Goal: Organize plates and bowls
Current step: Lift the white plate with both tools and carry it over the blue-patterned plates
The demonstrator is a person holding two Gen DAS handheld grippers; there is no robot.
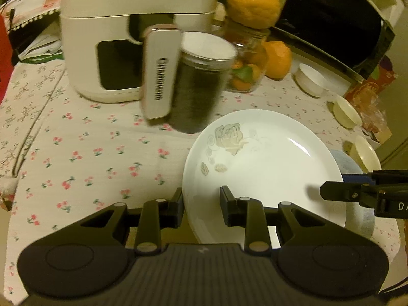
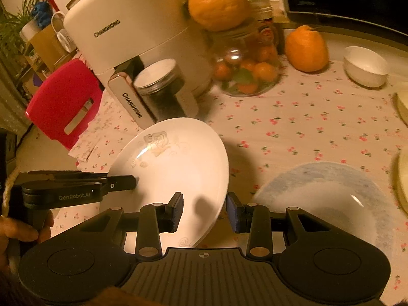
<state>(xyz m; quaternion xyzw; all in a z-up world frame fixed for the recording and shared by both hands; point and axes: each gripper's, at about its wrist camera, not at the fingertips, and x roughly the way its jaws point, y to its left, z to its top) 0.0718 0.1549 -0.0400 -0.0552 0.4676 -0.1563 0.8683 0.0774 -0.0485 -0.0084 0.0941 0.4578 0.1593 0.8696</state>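
I hold the white rose-patterned plate [image 1: 265, 163] with both grippers: left gripper [image 1: 201, 199] and right gripper [image 2: 204, 209] clamp opposite rims, above the blue plate [image 2: 331, 193]. Glass jar [image 2: 244, 71] holds oranges.

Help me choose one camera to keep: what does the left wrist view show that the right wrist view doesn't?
Only the left wrist view shows the dark oven and the red-printed bag. Only the right wrist view shows the red stool, the plant and the hand holding the left gripper. Both show the rose-patterned plate, gripped on opposite rims, the blue plate and the air fryer.
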